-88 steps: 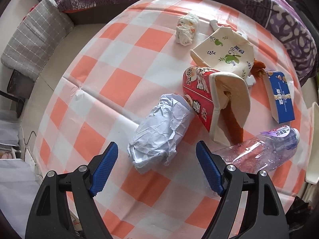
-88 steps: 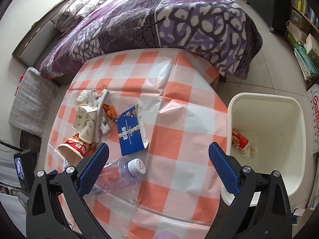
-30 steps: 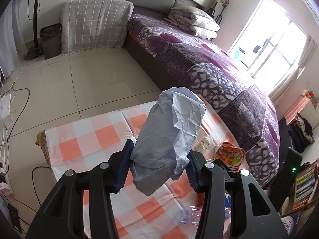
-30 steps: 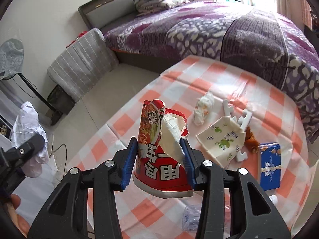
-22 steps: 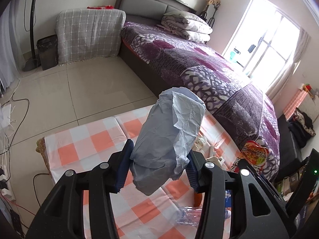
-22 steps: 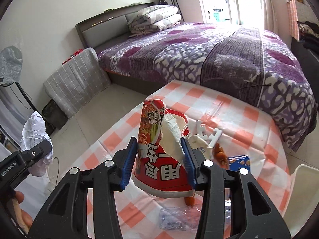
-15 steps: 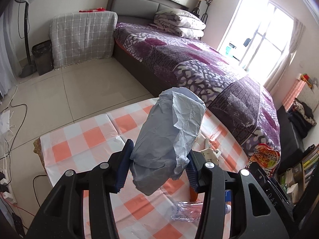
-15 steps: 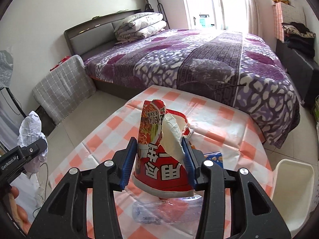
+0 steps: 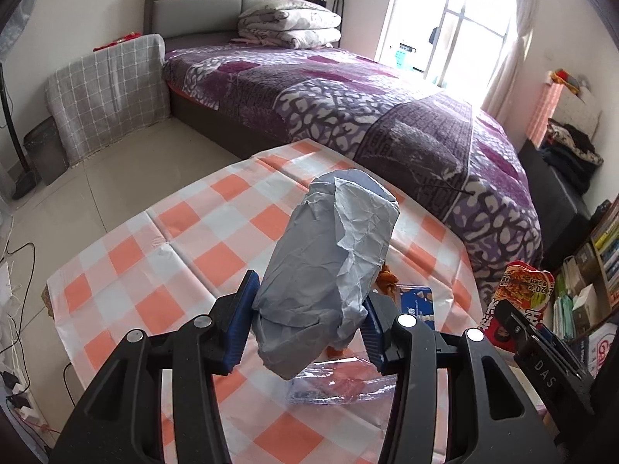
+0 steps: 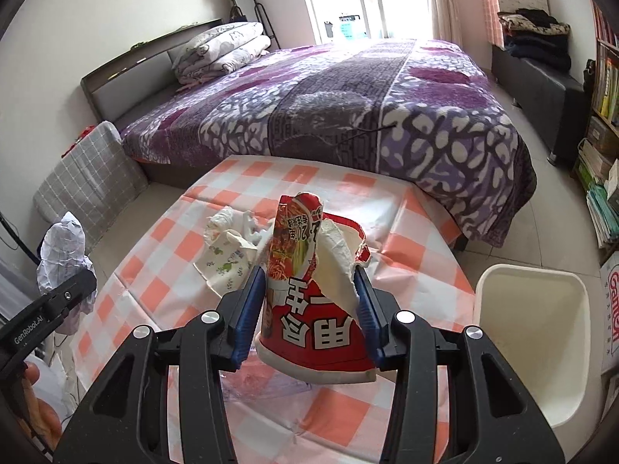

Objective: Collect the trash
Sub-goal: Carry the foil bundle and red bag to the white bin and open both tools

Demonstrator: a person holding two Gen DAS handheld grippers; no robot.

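Observation:
My left gripper [image 9: 307,323] is shut on a crumpled grey-white paper wad [image 9: 329,270] and holds it up above the checkered table [image 9: 185,239]. My right gripper [image 10: 309,317] is shut on a torn red instant-noodle cup [image 10: 315,290], lifted over the table; the cup also shows at the right edge of the left wrist view [image 9: 518,297]. The paper wad shows at the left of the right wrist view [image 10: 62,251]. A white trash bin [image 10: 530,332] stands on the floor right of the table.
On the table lie a clear plastic bottle [image 9: 340,382], a blue box [image 9: 416,303], a white patterned paper bag [image 10: 222,259] and a crumpled tissue [image 10: 218,220]. A purple bed [image 10: 348,104] stands behind the table. Shelves [image 10: 603,154] stand at the right.
Both grippers closed on their trash and lifted it off the table. Over the last second both views have swung right, toward the bin side.

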